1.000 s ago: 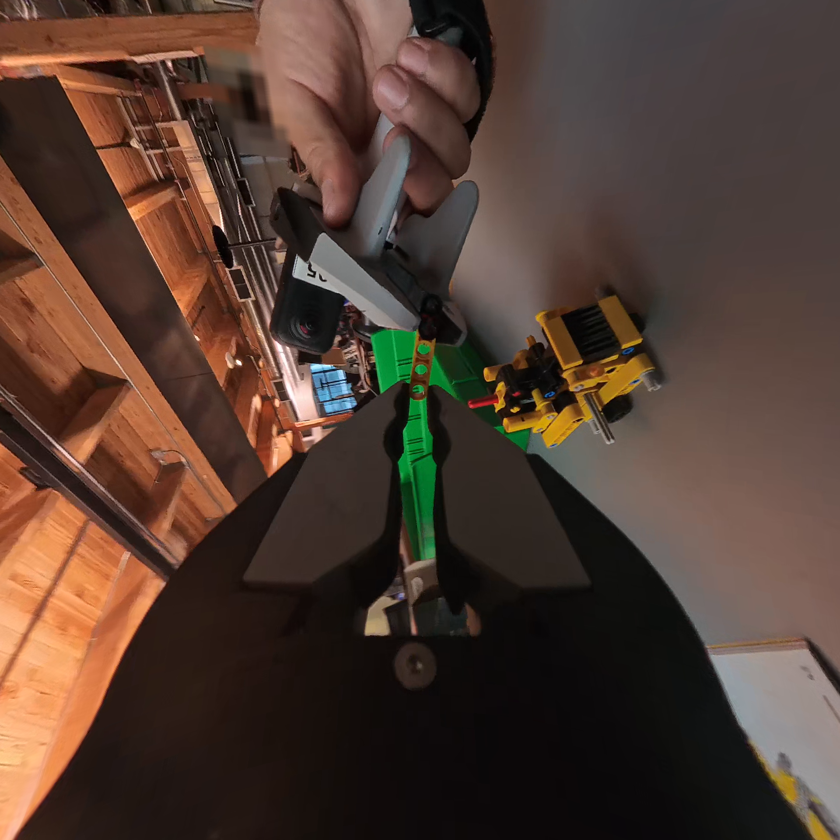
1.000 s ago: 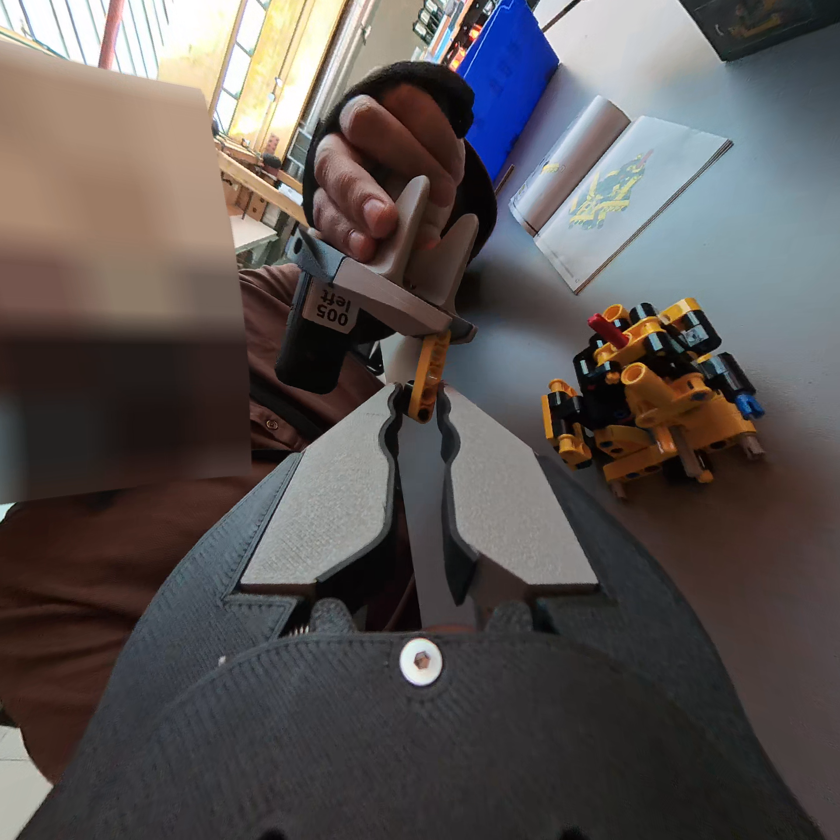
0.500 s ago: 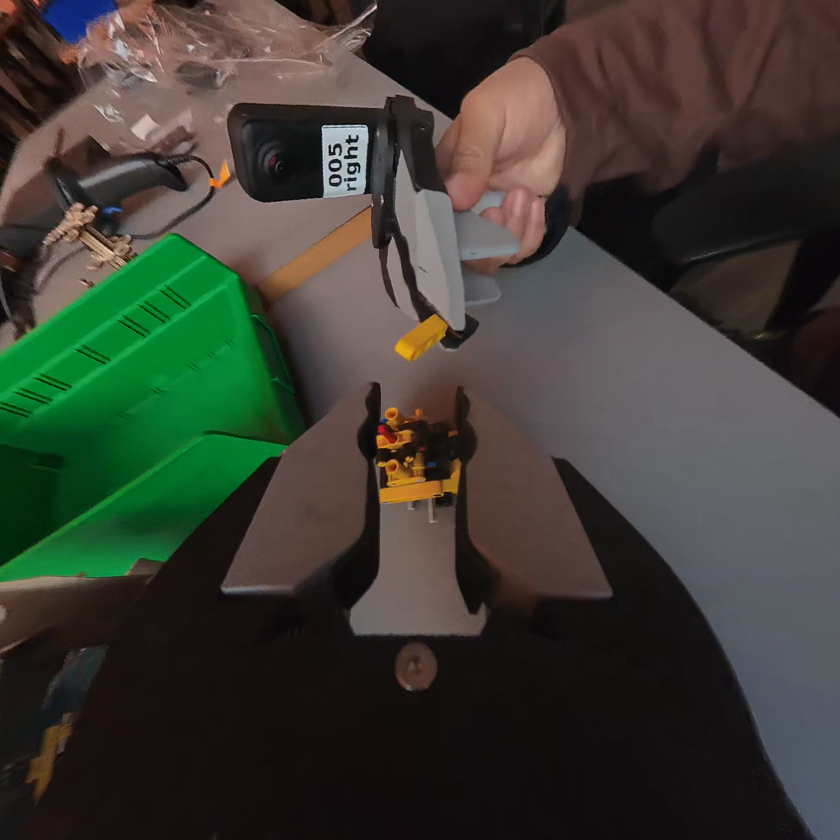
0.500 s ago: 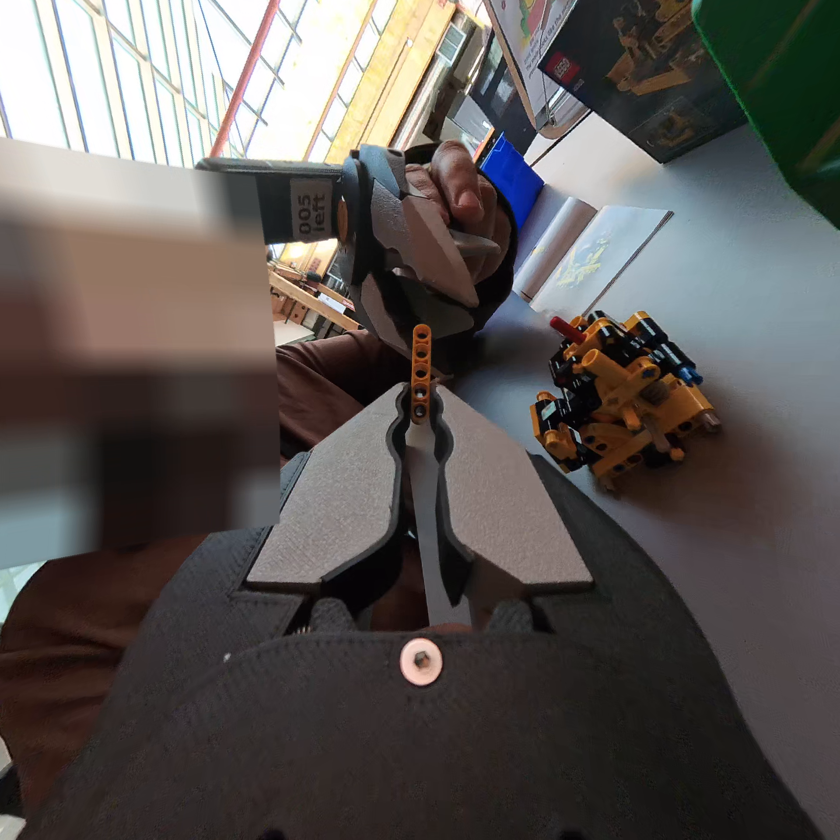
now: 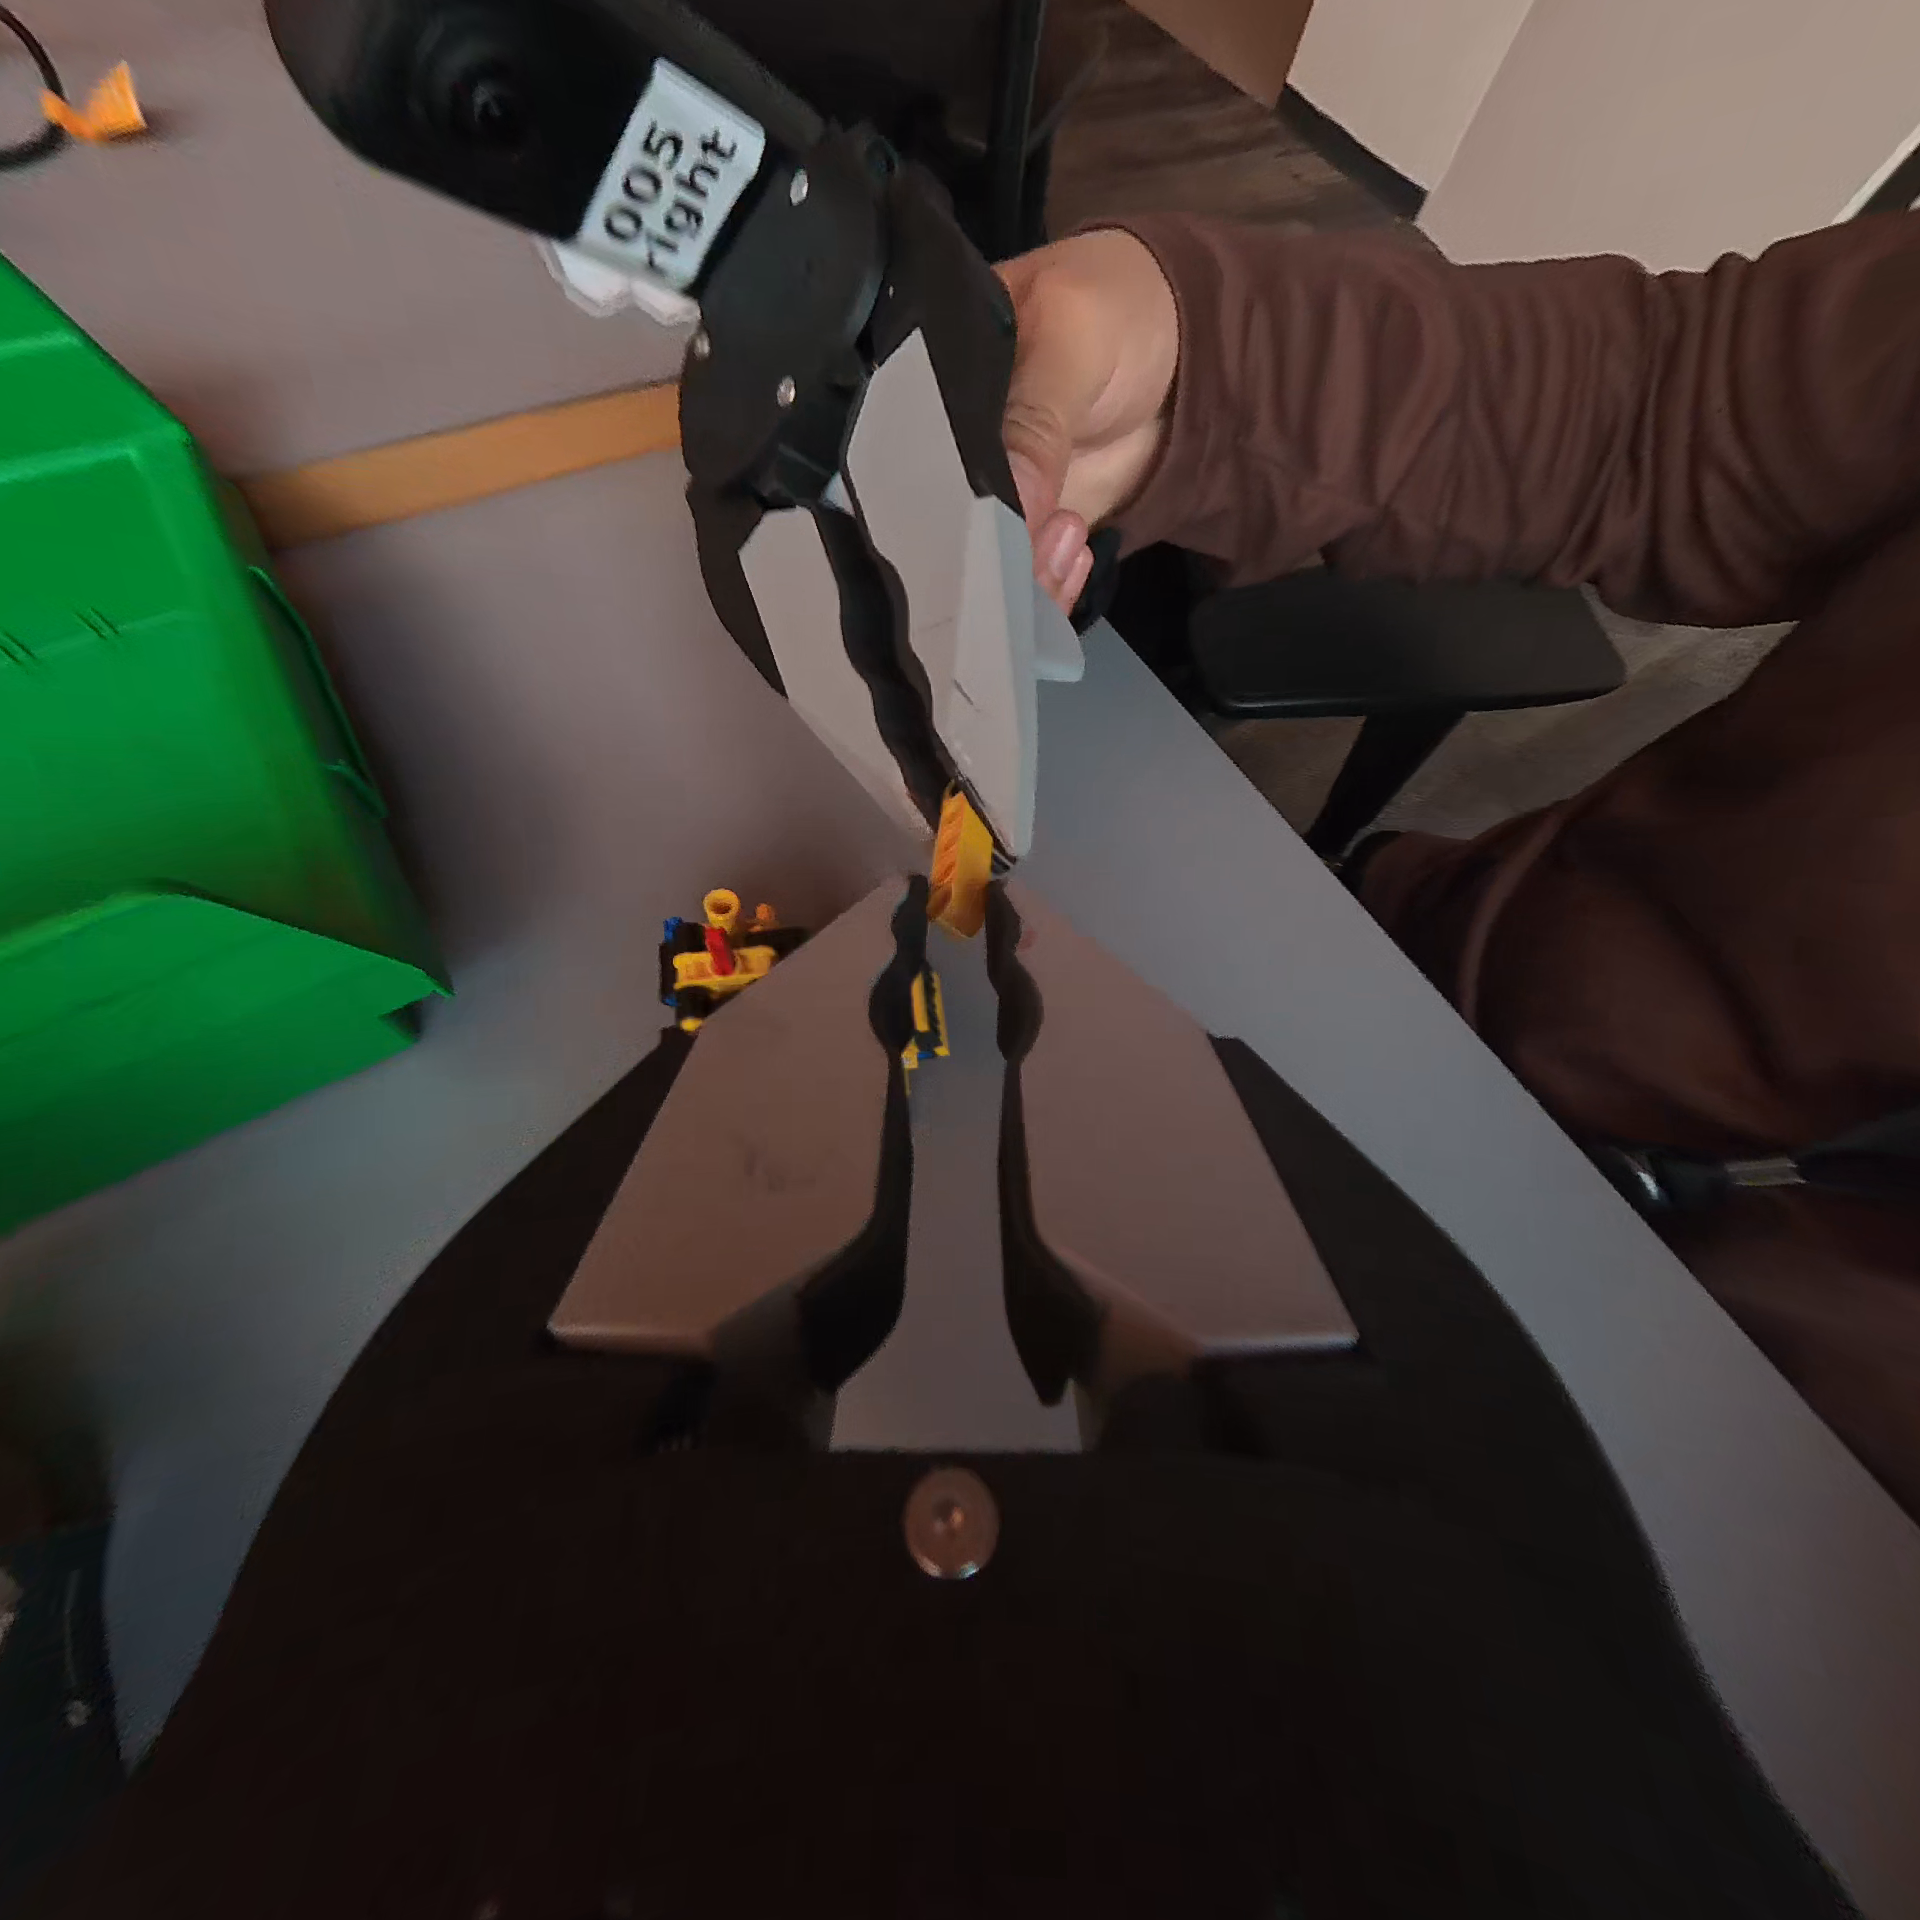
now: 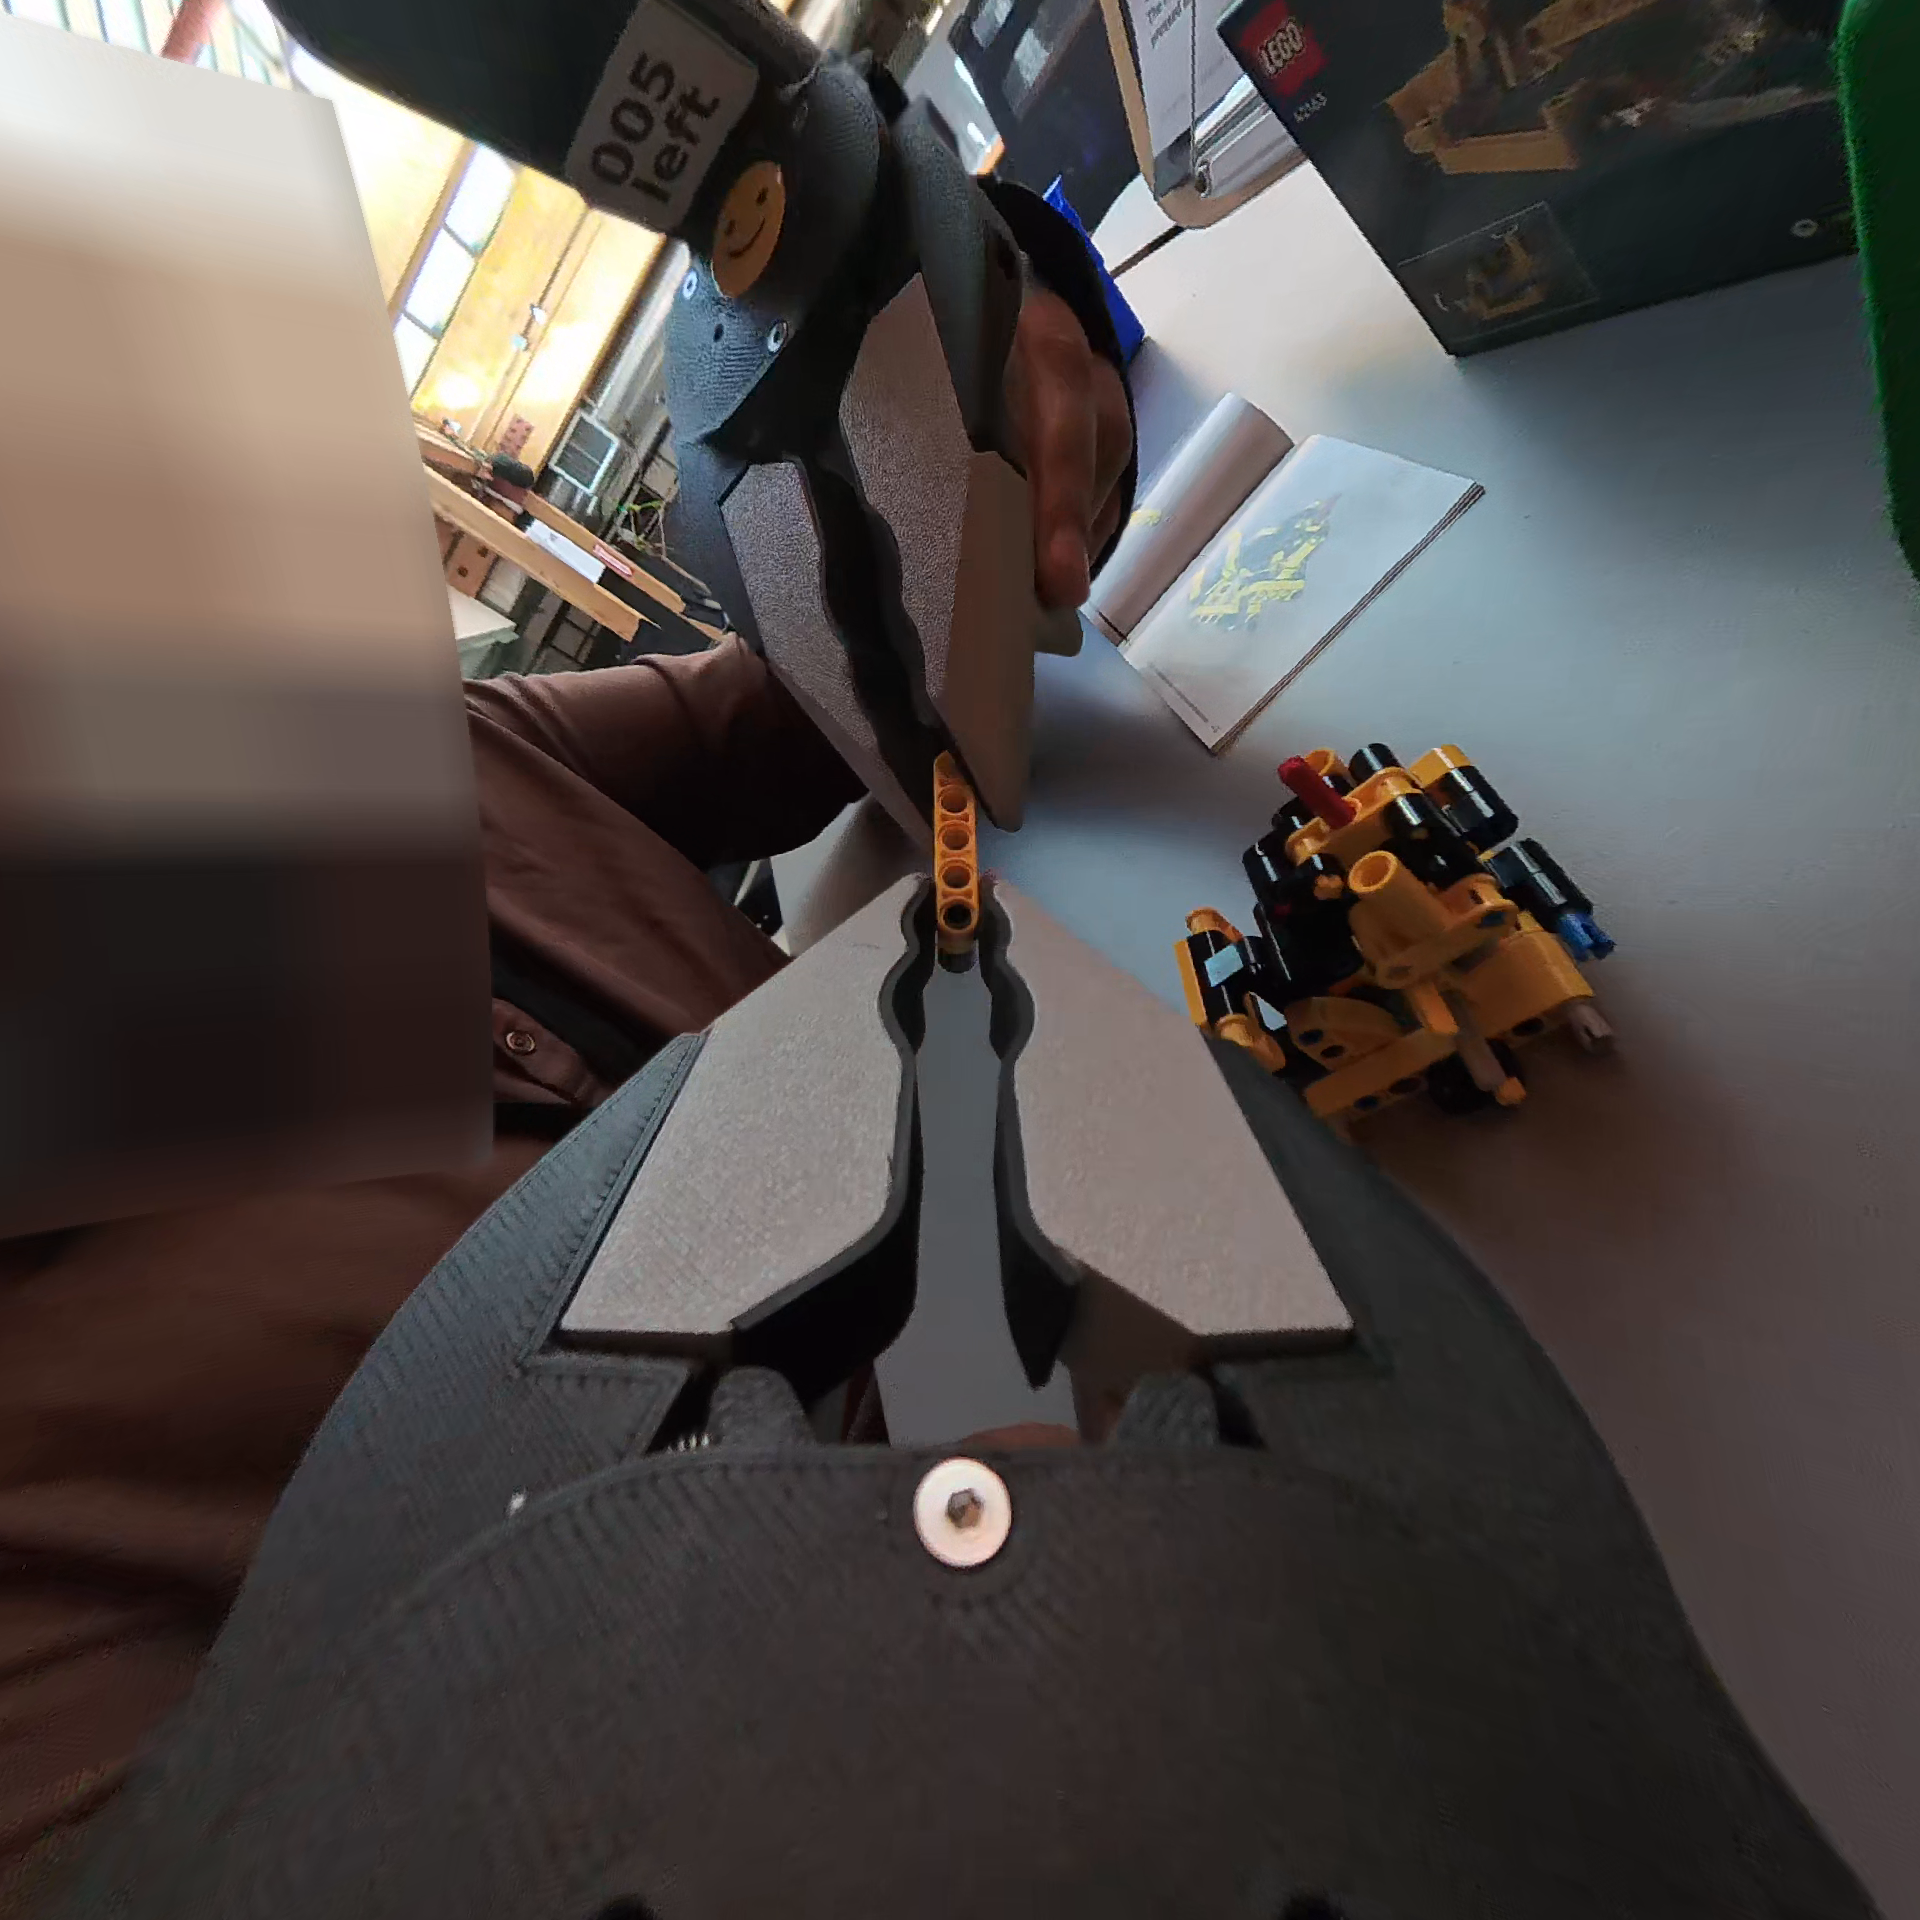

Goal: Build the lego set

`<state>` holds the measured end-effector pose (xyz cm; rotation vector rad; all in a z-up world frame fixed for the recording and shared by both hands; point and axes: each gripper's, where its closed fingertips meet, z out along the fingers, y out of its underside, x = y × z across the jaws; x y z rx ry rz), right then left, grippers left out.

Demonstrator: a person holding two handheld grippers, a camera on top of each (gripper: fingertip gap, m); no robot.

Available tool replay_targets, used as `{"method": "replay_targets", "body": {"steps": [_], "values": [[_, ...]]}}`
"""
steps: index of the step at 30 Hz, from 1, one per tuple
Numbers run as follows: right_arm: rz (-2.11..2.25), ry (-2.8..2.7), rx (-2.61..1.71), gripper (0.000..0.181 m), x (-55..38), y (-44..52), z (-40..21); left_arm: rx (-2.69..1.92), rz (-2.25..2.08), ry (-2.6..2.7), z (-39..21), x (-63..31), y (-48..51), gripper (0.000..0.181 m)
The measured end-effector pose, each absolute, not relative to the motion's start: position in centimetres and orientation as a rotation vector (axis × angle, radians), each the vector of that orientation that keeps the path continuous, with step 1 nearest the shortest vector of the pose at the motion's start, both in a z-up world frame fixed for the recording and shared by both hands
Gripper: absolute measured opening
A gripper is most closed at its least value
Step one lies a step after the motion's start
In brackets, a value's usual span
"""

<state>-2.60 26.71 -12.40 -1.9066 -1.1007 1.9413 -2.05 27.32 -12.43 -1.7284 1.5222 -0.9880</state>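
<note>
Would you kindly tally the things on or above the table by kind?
Grippers: 2, left gripper and right gripper
Yellow beam: 1
Part-built model: 1
Instruction booklet: 1
Green bin: 1
Set box: 1
Total: 7

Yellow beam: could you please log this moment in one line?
yellow beam: held above table | left gripper: shut on beam | right gripper: shut on beam | partly built model: on table, untouched

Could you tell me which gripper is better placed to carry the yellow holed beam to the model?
Probably the right. The right gripper is shut on the yellow holed plastic beam, and the yellow-and-black brick model lies close beside its fingers; the left gripper grips the beam's far end.
</note>
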Motion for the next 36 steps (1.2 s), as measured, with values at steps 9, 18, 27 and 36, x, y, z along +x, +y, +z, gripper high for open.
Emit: {"method": "replay_targets", "body": {"steps": [9, 18, 27, 36], "values": [[1.85, -1.197, -1.962, 0.009, -2.2, 26.3, -12.9, -1.769, -0.994, 1.604, -13.1, -2.5, 26.4, 0.008], [1.779, -1.346, -2.021, 0.01, -3.1, 25.2, -13.8, -1.759, -1.002, 1.629, -13.0, -2.5, 25.9, 0.008], [1.814, -1.311, -1.986, 0.005, -3.1, 25.3, -13.7, -1.787, -1.073, 1.576, -12.9, -2.4, 26.3, 0.009], [1.924, -0.994, -1.928, 0.004, -2.2, 28.1, -12.7, -1.847, -0.828, 1.518, -13.6, -4.2, 29.5, 0.03]]}}
